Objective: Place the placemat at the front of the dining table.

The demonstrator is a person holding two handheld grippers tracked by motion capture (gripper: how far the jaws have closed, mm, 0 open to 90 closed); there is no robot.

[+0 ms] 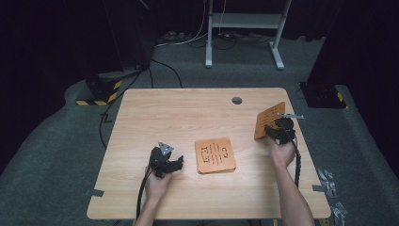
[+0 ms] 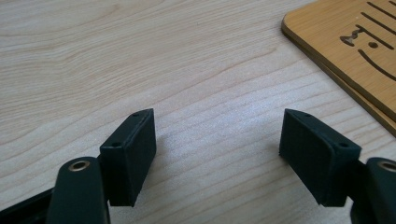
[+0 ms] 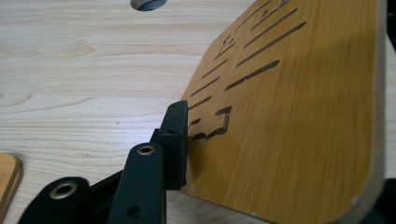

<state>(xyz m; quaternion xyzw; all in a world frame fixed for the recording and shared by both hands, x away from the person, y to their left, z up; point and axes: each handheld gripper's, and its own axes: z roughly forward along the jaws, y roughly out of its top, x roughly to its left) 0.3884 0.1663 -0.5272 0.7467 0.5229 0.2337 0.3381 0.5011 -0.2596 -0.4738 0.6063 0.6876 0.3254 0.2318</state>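
A stack of orange-brown wooden boards [image 1: 215, 155] with cut slots lies flat near the table's middle; its corner [image 2: 355, 51] shows in the left gripper view. My left gripper [image 1: 176, 165] rests just left of the stack, open, with bare table between its jaws [image 2: 217, 140]. My right gripper [image 1: 275, 132] is shut on another slotted board [image 1: 269, 120], holding it tilted up on edge at the table's right side. In the right gripper view this board [image 3: 299, 116] fills the right half, with one black finger [image 3: 173, 140] pressed against its face.
The light wooden table [image 1: 179, 117] has a round grommet hole [image 1: 236, 100] near its far edge, also seen as the hole [image 3: 148, 3]. Beyond the table stand a white desk frame [image 1: 244, 28] and cables on grey carpet. Black cables trail from both grippers.
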